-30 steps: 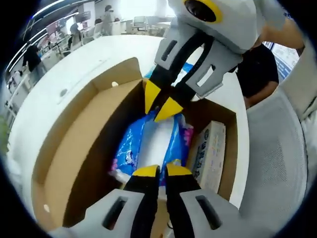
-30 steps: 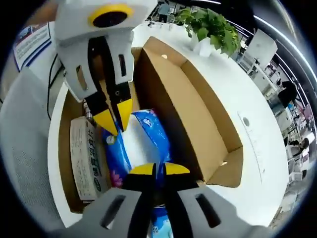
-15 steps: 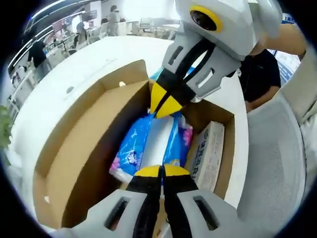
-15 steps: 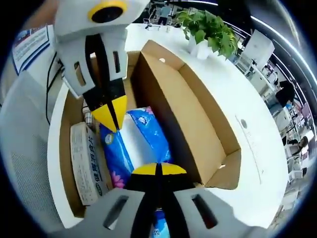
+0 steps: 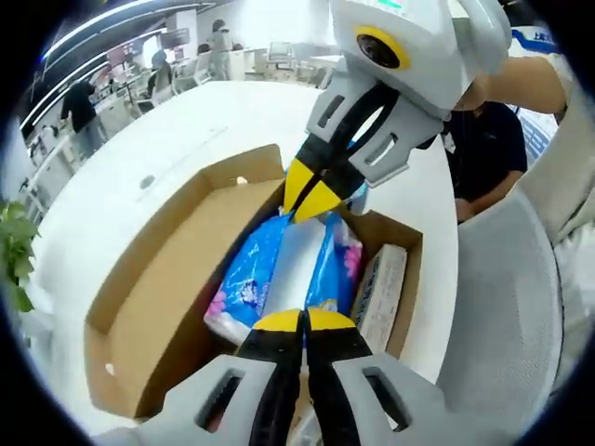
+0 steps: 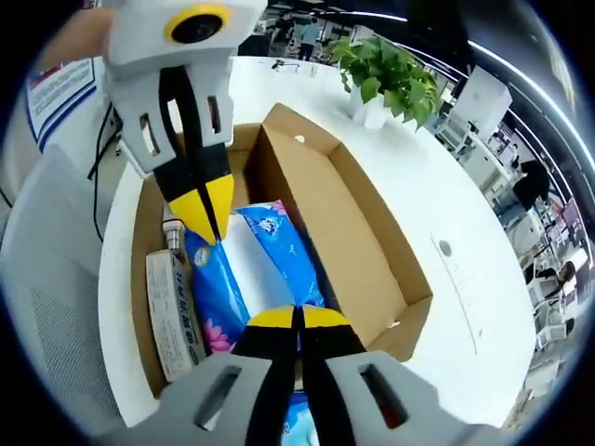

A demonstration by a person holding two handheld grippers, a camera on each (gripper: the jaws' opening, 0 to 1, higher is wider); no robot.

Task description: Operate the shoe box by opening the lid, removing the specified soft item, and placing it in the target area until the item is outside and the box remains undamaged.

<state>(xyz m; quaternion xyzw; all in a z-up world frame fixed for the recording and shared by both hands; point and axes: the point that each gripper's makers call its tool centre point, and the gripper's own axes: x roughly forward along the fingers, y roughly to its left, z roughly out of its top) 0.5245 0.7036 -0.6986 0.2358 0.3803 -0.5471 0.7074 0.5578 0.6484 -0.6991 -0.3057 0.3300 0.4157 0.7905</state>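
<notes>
Soft blue pack (image 5: 279,269) (image 6: 244,269) was one, and it lay inside the one open cardboard shoe box (image 5: 158,307) (image 6: 363,242), stretched between your two grippers. Your left gripper (image 5: 304,321) had its jaws pressed together on the near end of the pack, and your right gripper (image 6: 297,318) was clamped the same way on the opposite end. One small white carton (image 5: 379,295) (image 6: 175,311) lay just beside the pack in the box. One potted plant (image 6: 386,70) stood on the white table (image 5: 177,121) (image 6: 465,232) beyond the box.
</notes>
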